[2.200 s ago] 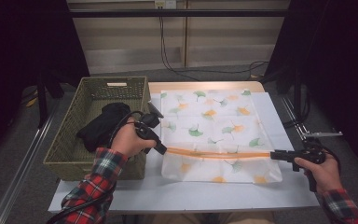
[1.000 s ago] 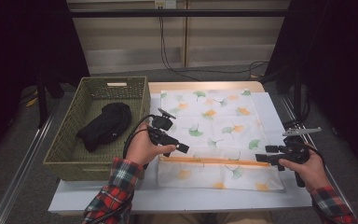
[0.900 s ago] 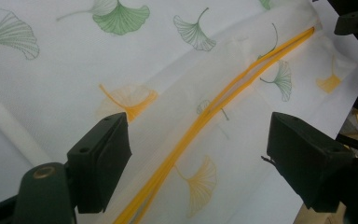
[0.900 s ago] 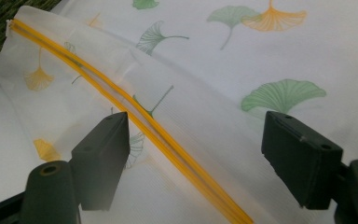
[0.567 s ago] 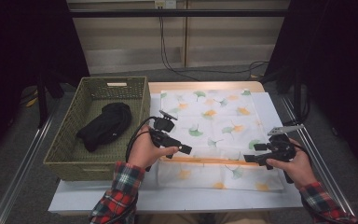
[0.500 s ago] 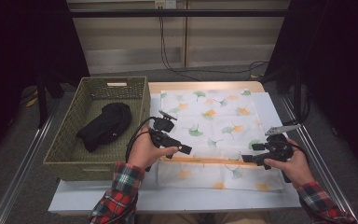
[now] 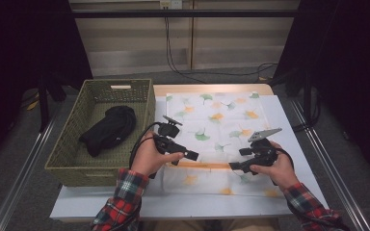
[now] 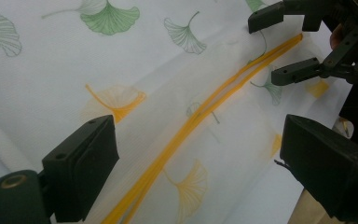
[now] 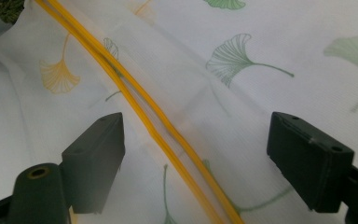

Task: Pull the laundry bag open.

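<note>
A white mesh bag (image 7: 221, 120) printed with ginkgo leaves lies flat on the white board. Its orange zipper (image 7: 207, 165) runs across the near part. My left gripper (image 7: 191, 156) hovers at the zipper's left stretch. Its jaws have just been opening and stand wide over the zipper (image 8: 186, 126), pressing nothing; my left gripper (image 8: 196, 126) frames it. My right gripper (image 7: 233, 166) is a short way right along the same zipper. It is open too (image 9: 196, 121), with the zipper (image 9: 154, 126) passing between the jaws untouched. The right gripper (image 8: 268, 49) also appears in the left gripper view.
A green woven basket (image 7: 72, 154) stands to the left of the bag with a black garment (image 7: 108, 129) inside. The white board (image 7: 289, 125) reaches the table's right rail. Dark curtains and cables lie beyond the far edge.
Earlier both grippers held the zipper line stretched apart; the bag now lies flat. My right hand has slid left toward the left hand. The left jaws have spread wider.
</note>
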`<act>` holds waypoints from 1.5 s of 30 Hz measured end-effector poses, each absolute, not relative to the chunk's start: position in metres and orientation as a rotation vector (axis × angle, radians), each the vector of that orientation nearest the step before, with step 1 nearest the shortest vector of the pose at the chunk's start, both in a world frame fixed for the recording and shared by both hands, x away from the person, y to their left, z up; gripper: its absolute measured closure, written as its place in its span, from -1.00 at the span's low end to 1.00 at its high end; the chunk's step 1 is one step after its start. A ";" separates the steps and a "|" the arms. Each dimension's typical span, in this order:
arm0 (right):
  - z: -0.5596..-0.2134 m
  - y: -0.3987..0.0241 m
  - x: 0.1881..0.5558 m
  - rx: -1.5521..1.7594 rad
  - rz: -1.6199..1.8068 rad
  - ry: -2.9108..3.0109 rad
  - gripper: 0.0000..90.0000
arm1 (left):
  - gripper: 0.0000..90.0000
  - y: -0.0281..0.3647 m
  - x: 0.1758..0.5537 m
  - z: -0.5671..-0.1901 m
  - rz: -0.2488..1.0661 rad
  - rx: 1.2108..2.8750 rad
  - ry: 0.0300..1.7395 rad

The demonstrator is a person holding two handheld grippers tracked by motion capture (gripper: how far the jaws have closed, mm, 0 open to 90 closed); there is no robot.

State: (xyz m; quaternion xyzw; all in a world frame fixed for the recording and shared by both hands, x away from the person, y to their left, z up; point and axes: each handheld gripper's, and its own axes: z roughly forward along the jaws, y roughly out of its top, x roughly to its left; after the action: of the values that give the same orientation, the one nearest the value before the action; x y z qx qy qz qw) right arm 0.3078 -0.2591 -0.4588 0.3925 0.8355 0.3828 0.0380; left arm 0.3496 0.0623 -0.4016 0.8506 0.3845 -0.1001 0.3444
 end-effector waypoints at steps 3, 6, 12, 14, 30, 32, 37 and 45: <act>-0.461 -0.256 0.312 1.200 1.176 2.558 -0.56 | -0.76 0.063 0.350 -0.402 -0.263 2.213 1.000; -0.464 -0.255 0.314 1.190 1.168 2.561 -0.52 | -0.76 0.062 0.350 -0.403 -0.271 2.209 0.997; -0.472 -0.246 0.320 1.142 1.125 2.571 -0.55 | -0.76 0.061 0.350 -0.405 -0.272 2.212 0.999; -0.473 -0.242 0.320 1.134 1.117 2.564 -0.55 | -0.76 0.061 0.350 -0.406 -0.283 2.215 0.997; -0.483 -0.228 0.320 1.045 1.060 2.527 -0.45 | -0.76 0.062 0.350 -0.407 -0.290 2.211 1.004; -0.484 -0.227 0.318 1.030 1.059 2.517 -0.44 | -0.76 0.063 0.351 -0.408 -0.293 2.215 1.000; -0.485 -0.223 0.316 1.032 1.030 2.492 -0.44 | -0.75 0.065 0.352 -0.408 -0.282 2.232 1.001; -0.484 -0.227 0.317 1.043 1.020 2.470 -0.13 | -0.75 0.063 0.351 -0.408 -0.278 2.238 0.997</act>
State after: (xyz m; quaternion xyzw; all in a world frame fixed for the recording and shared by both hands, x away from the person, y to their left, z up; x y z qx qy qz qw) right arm 0.3173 -0.2274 -0.4835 0.3602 0.8531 0.3521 0.1360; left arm 0.3506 0.0633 -0.4079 0.8562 0.3815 -0.1063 0.3317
